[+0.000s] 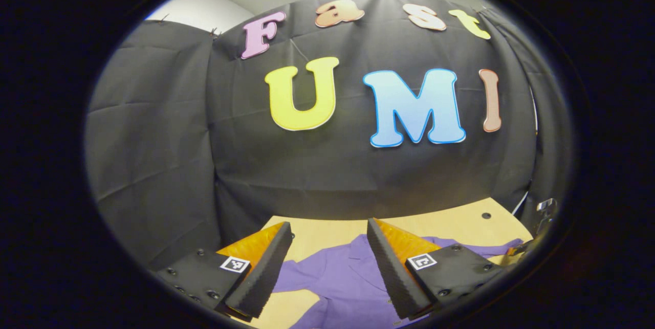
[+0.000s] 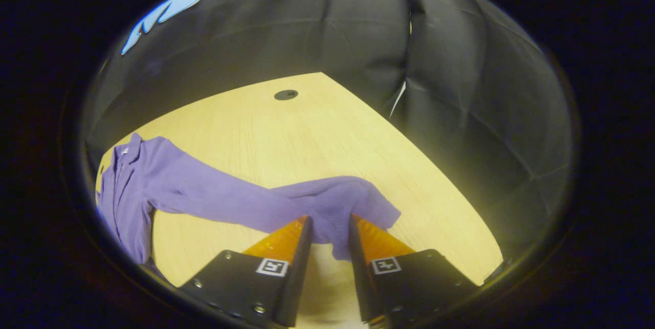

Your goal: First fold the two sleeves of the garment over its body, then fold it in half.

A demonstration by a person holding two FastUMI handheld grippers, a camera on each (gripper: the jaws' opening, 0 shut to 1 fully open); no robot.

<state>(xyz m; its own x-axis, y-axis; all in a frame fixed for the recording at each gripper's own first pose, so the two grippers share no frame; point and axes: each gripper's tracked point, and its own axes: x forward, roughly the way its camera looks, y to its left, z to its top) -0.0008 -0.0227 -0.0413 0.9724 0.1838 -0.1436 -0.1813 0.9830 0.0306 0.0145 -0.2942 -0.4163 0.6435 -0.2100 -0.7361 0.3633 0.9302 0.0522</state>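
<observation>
Between right hand-held gripper (image 2: 327, 226) fingers, purple garment (image 2: 204, 196) sleeve, unclamped; left hand-held gripper (image 1: 327, 247) spread above collar

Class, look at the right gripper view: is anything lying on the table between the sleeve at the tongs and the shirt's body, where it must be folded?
Nothing visible does. The purple sleeve runs unbroken from the right tongs to the shirt's body, with bare wooden table alongside it.

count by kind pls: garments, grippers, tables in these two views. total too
Purple garment: 1
Grippers: 2, left gripper and right gripper
Wooden table: 1
Total: 4
</observation>
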